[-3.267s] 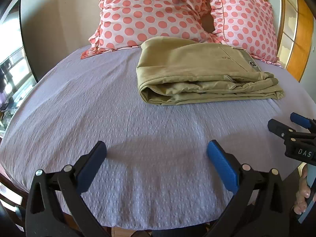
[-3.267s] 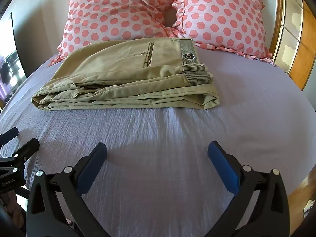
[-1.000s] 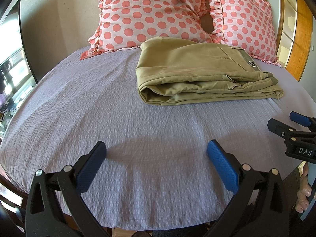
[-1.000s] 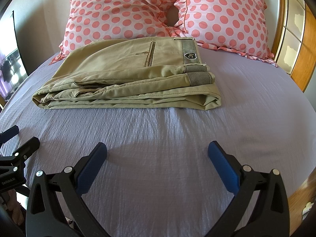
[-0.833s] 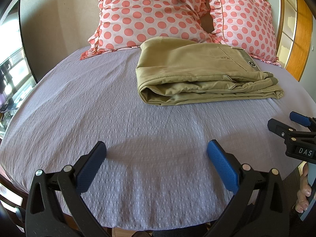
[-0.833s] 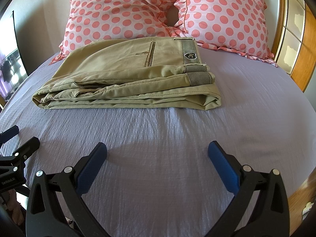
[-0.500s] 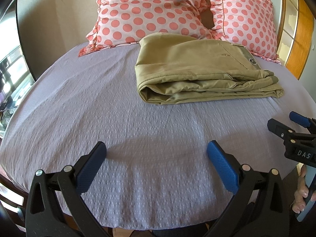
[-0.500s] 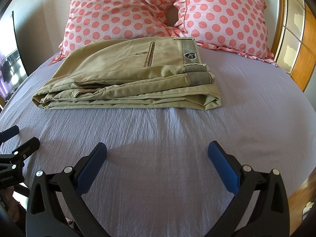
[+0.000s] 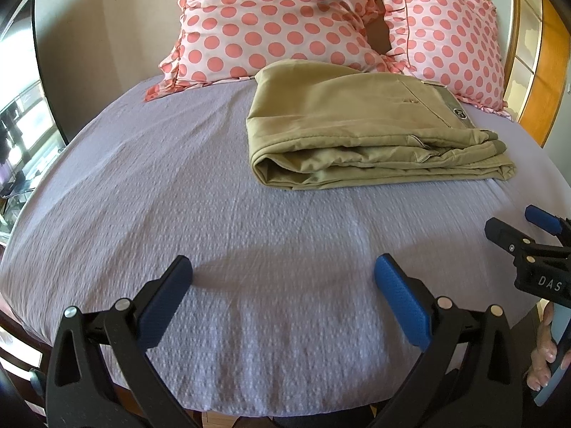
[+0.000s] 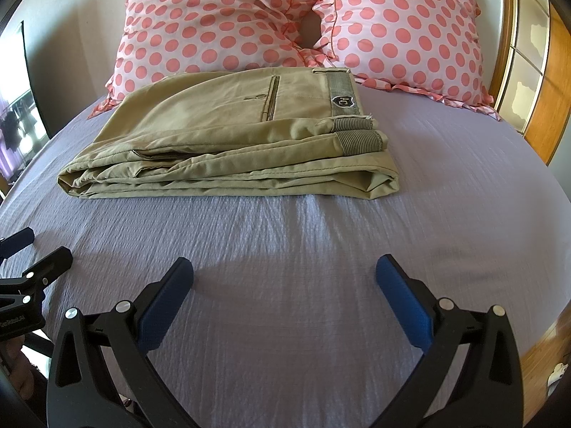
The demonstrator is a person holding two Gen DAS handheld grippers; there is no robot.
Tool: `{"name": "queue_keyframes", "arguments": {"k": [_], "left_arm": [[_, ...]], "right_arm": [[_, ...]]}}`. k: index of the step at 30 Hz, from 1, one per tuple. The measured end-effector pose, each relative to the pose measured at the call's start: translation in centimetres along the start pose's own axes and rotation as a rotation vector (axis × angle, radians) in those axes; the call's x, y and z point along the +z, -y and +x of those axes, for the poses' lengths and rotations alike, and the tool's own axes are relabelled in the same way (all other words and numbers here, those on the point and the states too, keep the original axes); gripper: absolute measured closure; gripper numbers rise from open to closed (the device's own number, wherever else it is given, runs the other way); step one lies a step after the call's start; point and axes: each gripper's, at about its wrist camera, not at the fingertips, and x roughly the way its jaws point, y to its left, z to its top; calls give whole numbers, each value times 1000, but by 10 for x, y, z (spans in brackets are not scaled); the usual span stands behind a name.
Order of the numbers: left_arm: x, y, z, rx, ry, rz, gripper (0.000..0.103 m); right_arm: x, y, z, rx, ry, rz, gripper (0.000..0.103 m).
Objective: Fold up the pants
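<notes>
Right wrist view | pants (image 10: 228, 146) folded, by the bed's (image 10: 446, 221) head edge – long axis crosswise | right gripper (image 10: 284, 285) and left gripper (image 9: 283, 285) both spread wide, empty, well short of them | right sits squarer-on.

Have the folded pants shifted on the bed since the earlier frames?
No. The pants lie just as before against the polka-dot pillows in the right wrist view.
</notes>
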Motion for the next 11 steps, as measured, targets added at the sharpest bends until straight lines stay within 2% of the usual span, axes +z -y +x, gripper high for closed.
{"name": "queue_keyframes", "arguments": {"k": [11], "left_arm": [[2,-2,2,2,-3,1,2]], "right_arm": [[0,0,0,1,0,-1,1]]}}
